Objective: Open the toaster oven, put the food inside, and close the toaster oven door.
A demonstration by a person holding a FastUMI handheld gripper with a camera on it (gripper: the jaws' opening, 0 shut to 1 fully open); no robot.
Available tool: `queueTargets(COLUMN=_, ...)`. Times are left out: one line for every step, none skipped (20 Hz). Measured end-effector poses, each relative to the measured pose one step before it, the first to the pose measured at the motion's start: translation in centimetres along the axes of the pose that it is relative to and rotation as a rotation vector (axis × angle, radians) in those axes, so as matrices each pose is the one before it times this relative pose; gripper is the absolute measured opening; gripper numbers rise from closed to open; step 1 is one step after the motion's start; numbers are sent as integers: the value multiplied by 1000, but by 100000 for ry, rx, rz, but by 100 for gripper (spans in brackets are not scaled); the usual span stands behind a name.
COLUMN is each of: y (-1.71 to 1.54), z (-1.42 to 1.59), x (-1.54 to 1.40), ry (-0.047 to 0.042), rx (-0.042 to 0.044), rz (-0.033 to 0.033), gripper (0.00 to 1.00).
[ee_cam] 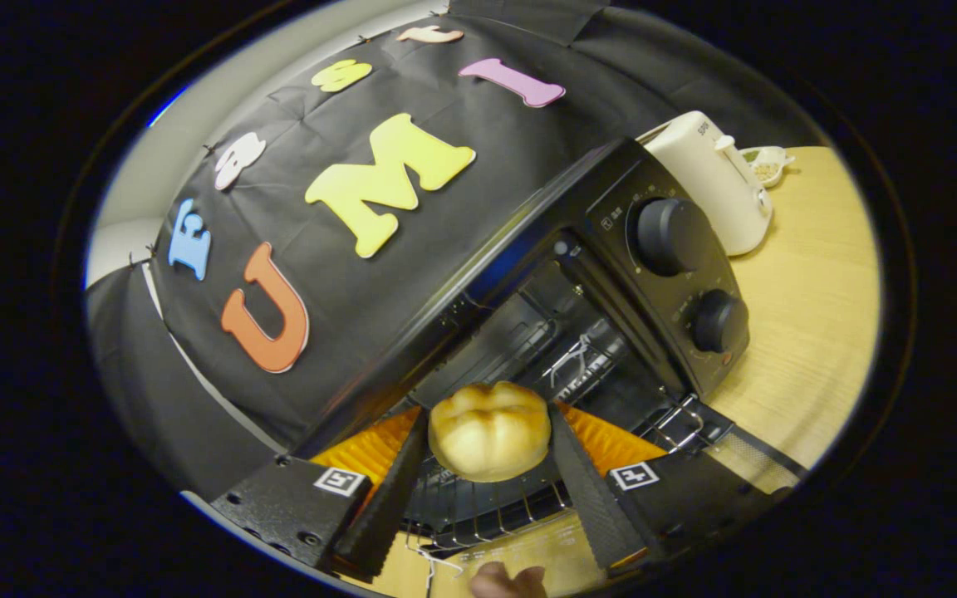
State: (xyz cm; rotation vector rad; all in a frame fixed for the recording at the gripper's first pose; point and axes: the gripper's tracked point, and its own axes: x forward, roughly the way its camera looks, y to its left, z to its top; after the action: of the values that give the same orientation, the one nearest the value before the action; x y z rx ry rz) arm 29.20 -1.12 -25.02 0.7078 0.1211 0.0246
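A pale yellow bun (pixel 490 432) is clamped between my two black fingers, so my gripper (pixel 488 436) is shut on it. The bun hangs just in front of the open mouth of the black toaster oven (pixel 611 216). The oven's door is down, and its wire rack (pixel 487 507) lies below the bun and my fingers. Inside the cavity, more wire rack (pixel 578 357) shows beyond the bun. Two round black knobs (pixel 669 237) sit on the oven's control panel to the right of the opening.
A white pop-up toaster (pixel 715 178) stands on the wooden table (pixel 811 316) behind the oven, with a small white dish (pixel 768 162) beside it. A fingertip of a person's hand (pixel 505 581) shows under the fingers near the open door.
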Motion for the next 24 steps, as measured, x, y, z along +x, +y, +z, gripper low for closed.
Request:
queueTargets(y=282, z=319, x=-170, ry=-1797, rx=-3747, rz=-62, gripper=97)
queueTargets(y=-38, z=111, x=106, ry=195, rx=-3076, rz=-555, gripper=100)
queueTargets(y=-75, z=189, x=-193, ry=944, rx=-981, rz=17, gripper=100)
queueTargets(y=-28, z=-14, x=-119, ry=1060, rx=465, rz=465, gripper=100)
queueTargets(y=93, z=-72, x=-336, ry=1154, rx=138, rz=113, gripper=100)
queueTargets(y=106, z=208, x=-517, ry=166, rx=-222, rz=724, gripper=100)
queueTargets(y=287, z=35, x=-497, ry=639, rx=-1058, rz=919, gripper=100)
queueTargets(y=53, z=-19, x=-591, ry=334, rx=-1954, rz=271, gripper=100)
queueTargets(y=39, z=76, x=-848, ry=-124, rx=-1573, rz=295, gripper=100)
queueTargets(y=-75, z=-82, x=-672, ry=111, rx=-905, rz=-139, gripper=100)
queueTargets(y=-130, z=-205, x=-629, ry=291, rx=292, rz=424, gripper=100)
queueTargets(y=174, z=-125, x=-713, ry=276, rx=623, rz=720, gripper=100)
queueTargets(y=139, z=-246, x=-610, ry=665, rx=-523, rz=404, gripper=100)
queueTargets(y=95, z=-125, x=-759, ry=368, rx=-1504, rz=-254, gripper=100)
queueTargets(y=-27, z=-84, x=-678, ry=314, rx=-3039, rz=-1020, gripper=100)
queueTargets(y=-131, z=72, x=-688, ry=-478, rx=-3343, rz=-1273, gripper=100)
queueTargets(y=-165, z=-69, x=-667, ry=-305, rx=-3487, rz=-1033, gripper=100)
queueTargets(y=-19, z=77, x=-544, ry=-805, rx=-2702, rz=-622, gripper=100)
queueTargets(y=8, z=-43, x=-583, ry=188, rx=-3539, rz=-934, gripper=100)
queueTargets(y=-199, z=-357, x=-616, ry=630, rx=-3481, rz=-2108, gripper=100)
queueTargets(y=33, z=-327, x=-679, ry=837, rx=-3701, rz=-1357, gripper=100)
queueTargets(y=-141, z=-390, x=-714, ry=2239, rx=-4665, rz=-2319, gripper=100)
queueTargets(y=83, z=-670, x=-758, ry=1762, rx=-1284, rz=-1207, gripper=100)
queueTargets(y=828, z=-431, x=-642, ry=1715, rx=-1429, rz=1436, gripper=100)
